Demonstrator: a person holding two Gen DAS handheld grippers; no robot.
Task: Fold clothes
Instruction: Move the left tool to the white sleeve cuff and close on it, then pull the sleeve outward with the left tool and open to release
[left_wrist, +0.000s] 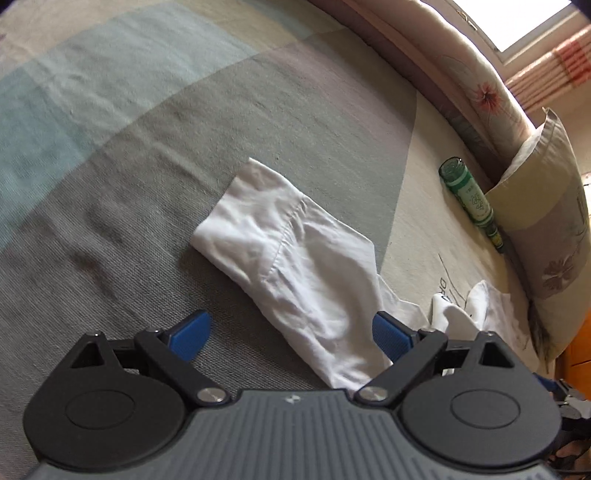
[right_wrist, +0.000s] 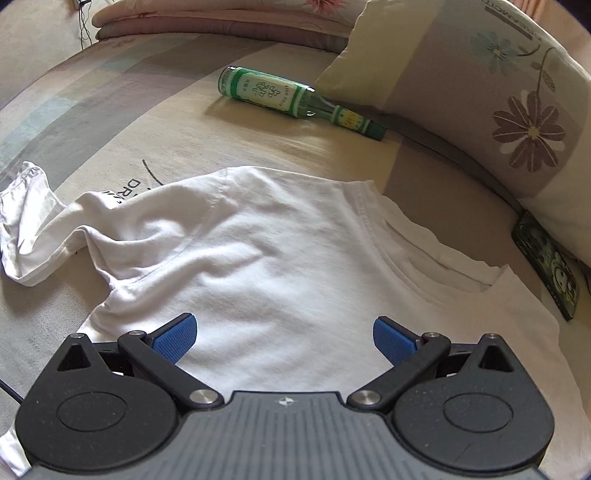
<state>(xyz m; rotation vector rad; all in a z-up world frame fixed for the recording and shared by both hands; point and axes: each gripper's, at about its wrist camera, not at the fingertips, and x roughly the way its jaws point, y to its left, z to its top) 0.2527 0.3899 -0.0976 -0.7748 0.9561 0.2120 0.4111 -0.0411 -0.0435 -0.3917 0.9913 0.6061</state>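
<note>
Left gripper (left_wrist: 291, 334) is hovering with jaws spread, empty, over the sleeve (left_wrist: 284, 240) of the white T-shirt (right_wrist: 280, 258). Right gripper (right_wrist: 284, 338), likewise spread, is hanging above the shirt's chest. Shirt is lying flat on the bedspread (left_wrist: 147, 147), green bottle (right_wrist: 291, 98) resting beyond, beside a pillow (right_wrist: 480, 92).

white T-shirt (right_wrist: 280, 258), spread flat, sleeve rumpled

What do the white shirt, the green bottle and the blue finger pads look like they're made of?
White shirt: soft knit, likely cotton jersey; matte, with limp wrinkles and stitched seams. Green bottle: looks like glass; translucent and glossy, with a paper-like label, though hard plastic can't be ruled out. Blue finger pads: probably moulded plastic or rubber; matte, finely ribbed face.
</note>
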